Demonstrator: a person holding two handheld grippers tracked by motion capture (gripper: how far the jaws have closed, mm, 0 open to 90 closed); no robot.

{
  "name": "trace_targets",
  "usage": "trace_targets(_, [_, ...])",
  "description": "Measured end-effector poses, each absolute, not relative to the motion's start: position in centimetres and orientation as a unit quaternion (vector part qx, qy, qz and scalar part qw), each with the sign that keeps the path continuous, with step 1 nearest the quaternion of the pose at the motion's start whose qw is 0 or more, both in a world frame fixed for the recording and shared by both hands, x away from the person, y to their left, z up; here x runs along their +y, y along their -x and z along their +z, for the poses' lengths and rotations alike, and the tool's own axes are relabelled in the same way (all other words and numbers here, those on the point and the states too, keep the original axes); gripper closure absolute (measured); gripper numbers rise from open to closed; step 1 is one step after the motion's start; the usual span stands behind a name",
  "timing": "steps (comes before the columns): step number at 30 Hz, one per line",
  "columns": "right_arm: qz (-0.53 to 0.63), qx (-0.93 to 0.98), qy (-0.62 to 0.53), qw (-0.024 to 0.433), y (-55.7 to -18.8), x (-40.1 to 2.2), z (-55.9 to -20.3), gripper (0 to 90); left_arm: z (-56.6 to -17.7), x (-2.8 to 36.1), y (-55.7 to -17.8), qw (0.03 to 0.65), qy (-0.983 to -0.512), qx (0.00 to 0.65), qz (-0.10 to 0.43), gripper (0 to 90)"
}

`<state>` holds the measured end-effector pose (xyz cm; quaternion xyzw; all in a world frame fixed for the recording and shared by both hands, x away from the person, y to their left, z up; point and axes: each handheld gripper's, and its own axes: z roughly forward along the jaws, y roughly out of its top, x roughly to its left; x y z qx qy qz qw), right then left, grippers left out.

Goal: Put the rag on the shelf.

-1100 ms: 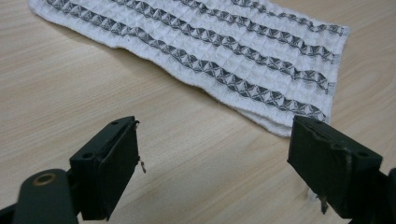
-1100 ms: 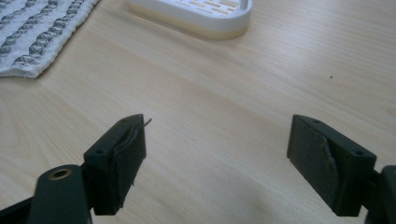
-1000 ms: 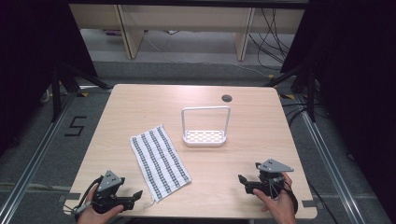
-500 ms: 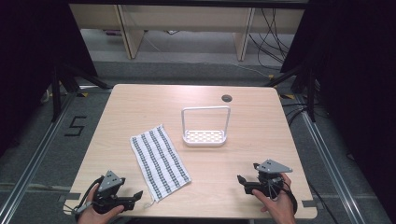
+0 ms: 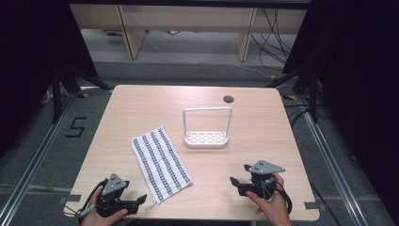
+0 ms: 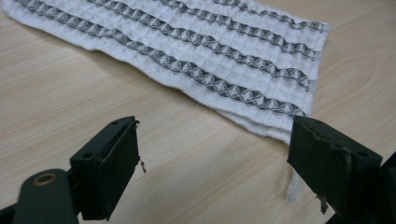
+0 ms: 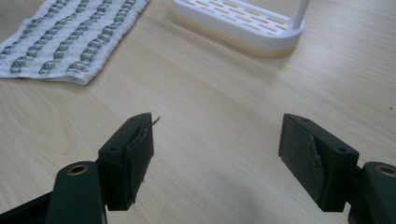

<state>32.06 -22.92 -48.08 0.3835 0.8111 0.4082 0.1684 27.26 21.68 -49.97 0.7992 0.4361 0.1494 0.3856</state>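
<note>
A white cloth with dark woven stripes [image 5: 160, 162] lies flat on the wooden table [image 5: 141, 108], left of centre. Behind it to the right stands a white rack [image 5: 207, 138] with a slotted base and a tall hoop handle. My left gripper [image 5: 140, 201] rests near the front left edge, open, its jaws just short of the cloth's near corner [image 6: 280, 126]. My right gripper [image 5: 236, 180] sits at the front right, open over bare wood, with the rack [image 7: 243, 23] and the cloth's corner [image 7: 70, 51] farther ahead.
A small dark round hole [image 5: 228, 99] sits near the table's far edge. Beyond the table are wooden furniture legs [image 5: 134, 33], loose cables [image 5: 277, 42] on the floor and dark curtains at both sides. A metal floor rail [image 5: 37, 155] runs along the left.
</note>
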Motion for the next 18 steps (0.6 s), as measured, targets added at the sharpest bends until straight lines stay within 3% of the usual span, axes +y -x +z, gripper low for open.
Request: trace_targets(18, [0.401, 0.849, -0.318, 0.132, -32.5, -16.9, -48.5, 33.4, -50.2, 18.9, -26.4, 0.393, -0.811, 0.415, 0.125, 19.0])
